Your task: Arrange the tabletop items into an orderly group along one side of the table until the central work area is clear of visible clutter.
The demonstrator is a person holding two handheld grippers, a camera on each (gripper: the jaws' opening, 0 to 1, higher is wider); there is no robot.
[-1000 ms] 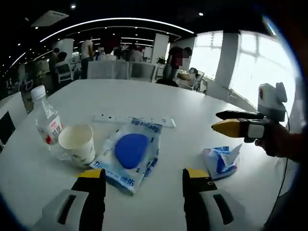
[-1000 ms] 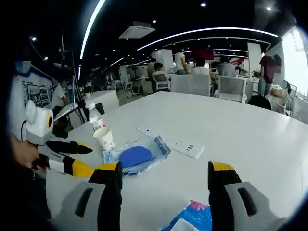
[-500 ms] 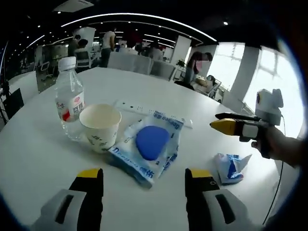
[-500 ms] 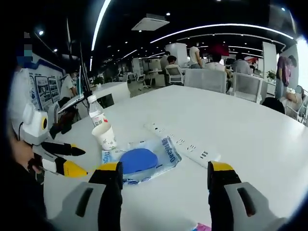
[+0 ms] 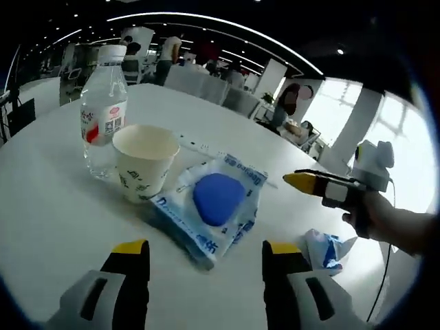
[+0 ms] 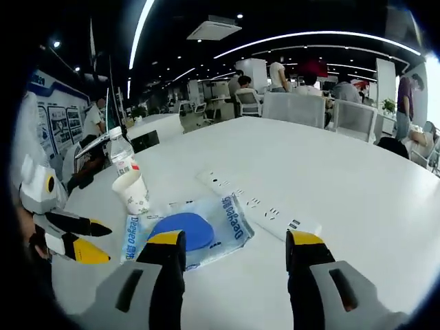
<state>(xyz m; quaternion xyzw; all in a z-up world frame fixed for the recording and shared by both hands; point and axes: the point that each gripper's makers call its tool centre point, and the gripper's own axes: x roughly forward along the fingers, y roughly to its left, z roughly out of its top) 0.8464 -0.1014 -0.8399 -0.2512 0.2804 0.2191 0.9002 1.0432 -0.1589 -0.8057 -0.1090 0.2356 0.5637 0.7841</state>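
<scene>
Both hand-held grippers, left [image 5: 199,258] and right [image 6: 235,247], are wide open and hold nothing. The blue packet [image 5: 214,206] lies mid-counter [image 5: 48,213], beside the paper cup [image 5: 143,161] and bottle [image 5: 103,110]. Probably the approach step; next, grasp the packet.

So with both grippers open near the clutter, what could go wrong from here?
The paper cup stands right against the clear bag with the blue object; dragging the bag might tip the cup. The water bottle close behind could topple too. The crumpled blue-white wrapper lies apart and could get left behind.
</scene>
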